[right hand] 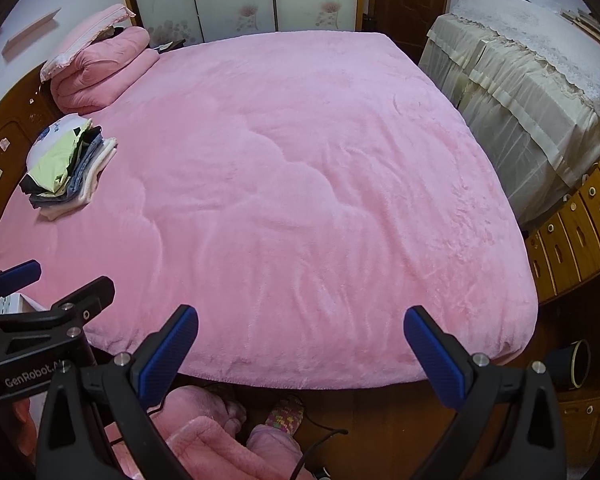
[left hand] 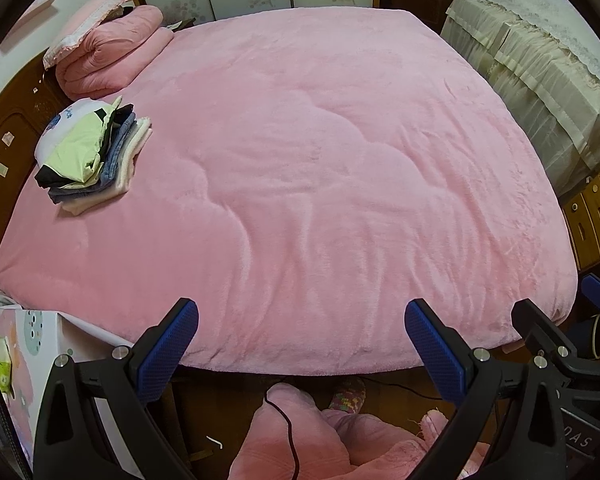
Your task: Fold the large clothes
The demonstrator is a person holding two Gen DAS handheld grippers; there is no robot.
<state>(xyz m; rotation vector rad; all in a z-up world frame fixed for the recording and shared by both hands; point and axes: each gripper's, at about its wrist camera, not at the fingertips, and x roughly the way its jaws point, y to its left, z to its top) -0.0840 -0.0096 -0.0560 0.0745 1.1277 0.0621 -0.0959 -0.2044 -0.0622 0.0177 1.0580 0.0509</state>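
Hovering past the near edge of the bed, the left gripper (left hand: pixel 302 334) has its blue-padded fingers spread wide with nothing between them, and the right gripper (right hand: pixel 301 340) hangs just beside it in the same spread, empty state. A pink plush blanket (left hand: pixel 300 160) covers the whole mattress, its near hem drooping over the bed edge just in front of both claws and its right edge falling away toward the floor. Most of this surface is bare, with only shallow creases running across the middle. A stack of folded clothes (left hand: pixel 90 152) sits near the left edge, close to the dark wooden headboard (left hand: pixel 8 128), and beyond it a rolled pink quilt (left hand: pixel 108 52) with a pillow (left hand: pixel 92 16) on top fills the far left corner. Along the right side, apart from the bed, stands furniture under a cream lace-trimmed cover (right hand: pixel 528 92), then a wooden drawer unit (right hand: pixel 576 228) nearer the right gripper. Below both grippers, pink fleece-clad legs (left hand: pixel 300 440) and a knitted slipper (right hand: pixel 284 414) stand on the wooden floor. A printed white box (left hand: pixel 16 360) sits at the bed's near left corner.
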